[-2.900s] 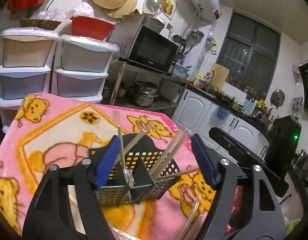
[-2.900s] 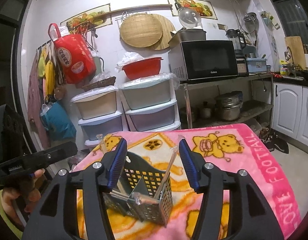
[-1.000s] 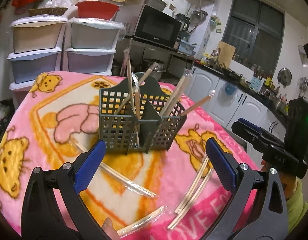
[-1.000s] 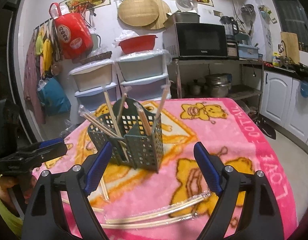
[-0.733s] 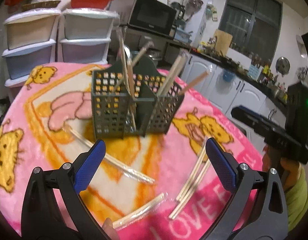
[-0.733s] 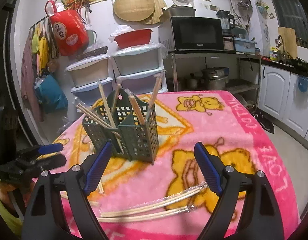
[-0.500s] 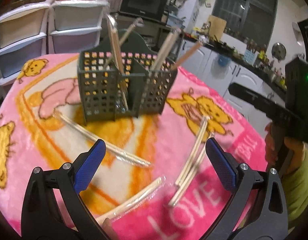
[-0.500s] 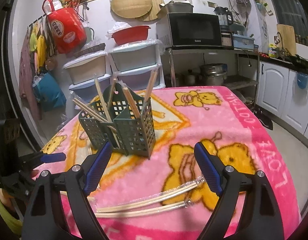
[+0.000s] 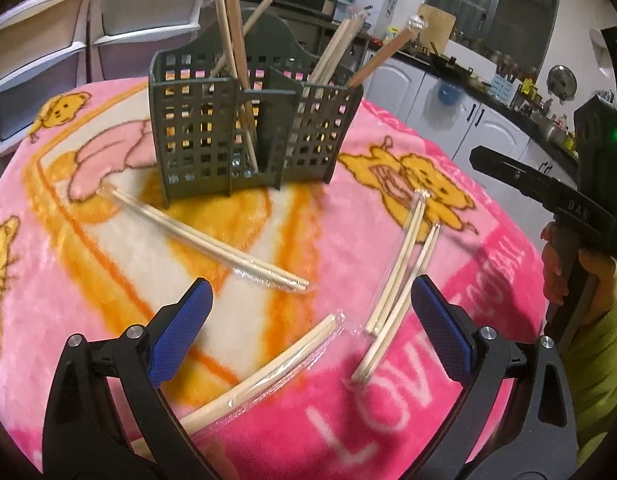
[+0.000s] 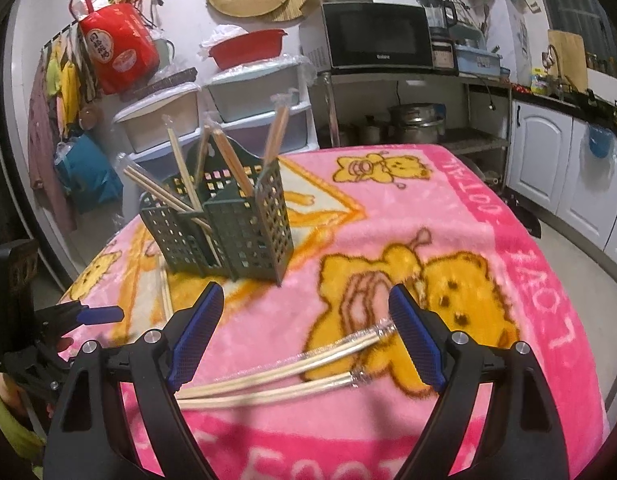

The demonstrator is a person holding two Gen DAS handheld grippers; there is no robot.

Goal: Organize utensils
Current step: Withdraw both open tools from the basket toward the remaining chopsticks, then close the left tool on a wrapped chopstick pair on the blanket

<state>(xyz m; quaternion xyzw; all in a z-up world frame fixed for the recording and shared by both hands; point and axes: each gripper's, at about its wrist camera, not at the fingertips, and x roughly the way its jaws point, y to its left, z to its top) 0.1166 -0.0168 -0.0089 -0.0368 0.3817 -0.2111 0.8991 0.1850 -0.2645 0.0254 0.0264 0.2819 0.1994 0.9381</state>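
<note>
Both claws are wide open and hold nothing: the left claw (image 9: 308,320) and the right claw (image 10: 304,336). The green basket (image 9: 248,120) stands on the pink tabletop (image 9: 388,420) with chopsticks in it. More wrapped chopsticks (image 10: 288,376) lie flat near the claws.

The near end of the wrapped chopsticks (image 9: 264,376) at six o'clock slips behind the left gripper (image 9: 308,328), so their full length can't be seen. The pair (image 9: 204,236) lying below the caddy (image 9: 244,120) is smeared by motion blur. Inside the caddy, the lower ends of the standing sticks are screened by the grid walls; which compartment each sits in is hard to tell. In the right wrist view, the two pairs (image 10: 292,376) run behind the right gripper (image 10: 304,340) fingers at both ends. The person's sleeve (image 9: 600,360) at three o'clock is cut by the frame edge, perhaps green.
</note>
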